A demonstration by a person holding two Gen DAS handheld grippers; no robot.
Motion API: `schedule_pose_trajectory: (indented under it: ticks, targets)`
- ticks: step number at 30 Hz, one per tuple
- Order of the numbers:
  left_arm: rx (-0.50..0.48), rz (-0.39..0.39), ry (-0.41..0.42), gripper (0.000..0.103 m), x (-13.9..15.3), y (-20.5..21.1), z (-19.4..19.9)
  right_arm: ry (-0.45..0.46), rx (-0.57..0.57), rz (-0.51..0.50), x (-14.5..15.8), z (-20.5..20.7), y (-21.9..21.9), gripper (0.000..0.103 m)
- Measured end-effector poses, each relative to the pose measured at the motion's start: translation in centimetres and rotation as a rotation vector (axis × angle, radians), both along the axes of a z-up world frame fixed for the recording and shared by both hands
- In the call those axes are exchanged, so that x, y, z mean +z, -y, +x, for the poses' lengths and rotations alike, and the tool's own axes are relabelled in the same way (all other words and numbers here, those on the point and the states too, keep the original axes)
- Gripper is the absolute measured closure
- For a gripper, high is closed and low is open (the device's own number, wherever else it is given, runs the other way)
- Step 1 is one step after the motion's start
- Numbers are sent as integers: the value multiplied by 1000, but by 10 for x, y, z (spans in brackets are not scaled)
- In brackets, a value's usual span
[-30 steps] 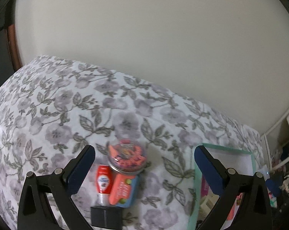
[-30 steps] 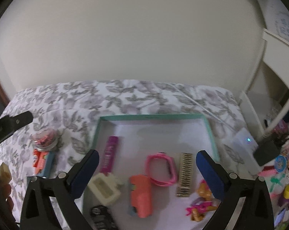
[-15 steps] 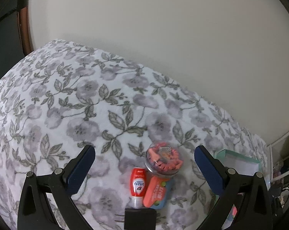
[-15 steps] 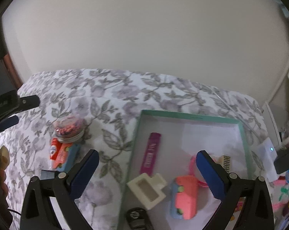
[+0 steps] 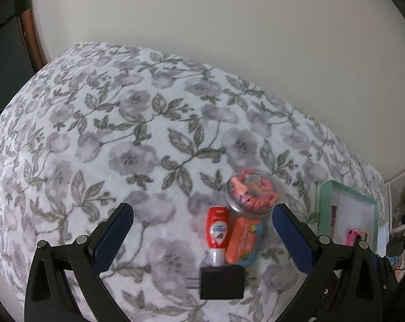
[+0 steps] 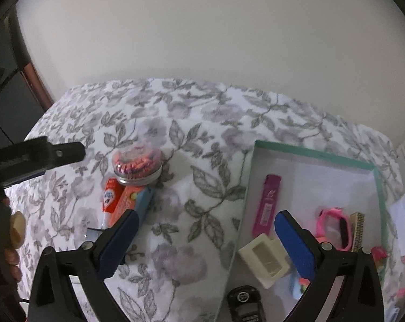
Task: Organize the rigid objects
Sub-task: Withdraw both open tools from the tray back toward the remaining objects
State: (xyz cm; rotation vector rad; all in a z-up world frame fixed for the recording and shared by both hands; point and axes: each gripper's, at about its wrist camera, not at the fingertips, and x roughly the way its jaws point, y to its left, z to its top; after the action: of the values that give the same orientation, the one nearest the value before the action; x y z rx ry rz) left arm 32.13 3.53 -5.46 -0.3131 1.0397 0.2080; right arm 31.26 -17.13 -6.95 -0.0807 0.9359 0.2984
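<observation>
On the floral bedcover lies a small cluster: a round clear jar [image 5: 252, 193] of pink-orange bits, a red tube [image 5: 217, 228], an orange-and-blue case [image 5: 242, 238] and a black plug adapter [image 5: 221, 281]. My left gripper [image 5: 202, 237] is open and empty just above them. The jar [image 6: 138, 165], tube [image 6: 110, 194] and case [image 6: 132, 204] also show in the right wrist view. My right gripper [image 6: 206, 241] is open and empty, over the bedcover at the left rim of the teal tray [image 6: 309, 154].
The tray holds a magenta tube [image 6: 268, 204], a cream box [image 6: 265, 260], a pink watch [image 6: 334, 225], a gold comb [image 6: 358, 230] and a black remote [image 6: 244, 304]. A white wall stands behind the bed. Shelves and cables are at the right.
Both views have swung left. The cluster now sits to the right of centre in the left wrist view. The tray has slid to the right in the right wrist view. Nothing was grasped.
</observation>
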Motion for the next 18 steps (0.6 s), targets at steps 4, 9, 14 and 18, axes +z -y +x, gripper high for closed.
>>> schedule_pose_trajectory:
  ticks: [4, 9, 14, 18]
  targets:
    - [16, -18, -51, 0, -12, -7, -5, -51, 22, 21, -11, 1, -6, 0]
    - [9, -59, -119, 0, -31, -8, -6, -94, 43, -3, -26, 3, -16, 0]
    - [-3, -81, -162, 0, -44, 0, -11, -115, 48, -17, -34, 3, -17, 1]
    - [-19, -99, -186, 0, -51, 7, -18, -121, 42, -9, -31, 1, -14, 1]
